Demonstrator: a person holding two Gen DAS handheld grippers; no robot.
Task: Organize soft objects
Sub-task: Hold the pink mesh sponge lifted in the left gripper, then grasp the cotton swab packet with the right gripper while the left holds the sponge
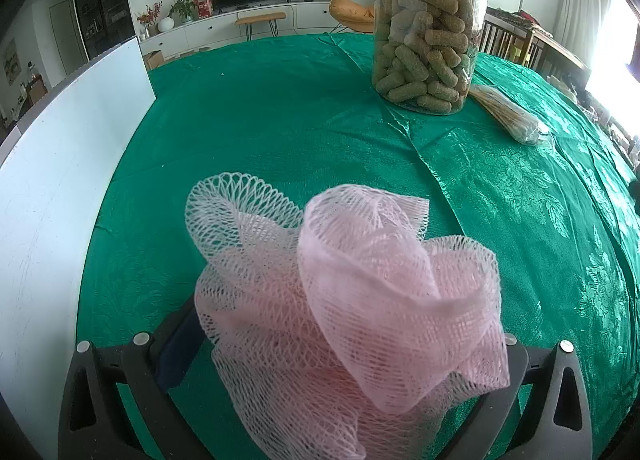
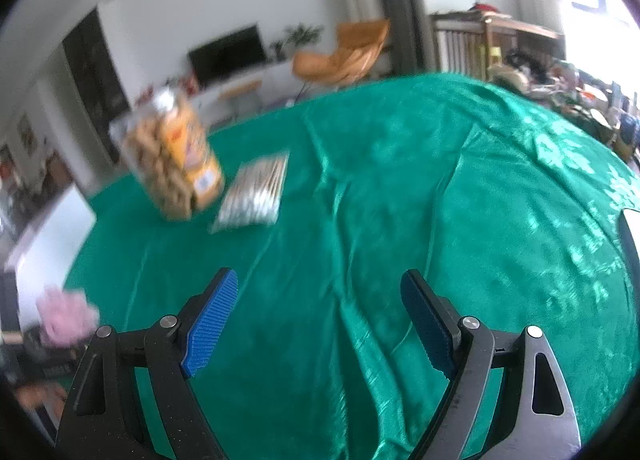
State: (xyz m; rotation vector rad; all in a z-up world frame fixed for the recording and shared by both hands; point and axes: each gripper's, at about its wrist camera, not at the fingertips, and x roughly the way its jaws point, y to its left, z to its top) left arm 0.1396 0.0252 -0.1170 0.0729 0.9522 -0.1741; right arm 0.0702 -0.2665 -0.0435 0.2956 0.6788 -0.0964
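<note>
Bunching loosely, pink mesh loofah (image 1: 344, 300), apparently between left gripper (image 1: 340, 344) fingers (image 1: 180, 344)

Light: bright daylight from far right, blown-out glare.
Left view: sharp.
Right view: motion-blurred.
Edges: fisheye curvature, dark corners.

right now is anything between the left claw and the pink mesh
Nothing visible. The pink mesh sits bunched right between the left claw's fingers. The snack jar and stick bundle stand farther back on the green cloth, apart from it.

Right gripper (image 2: 320, 324) fingers apart — left gripper (image 1: 344, 344) obscured.
</note>
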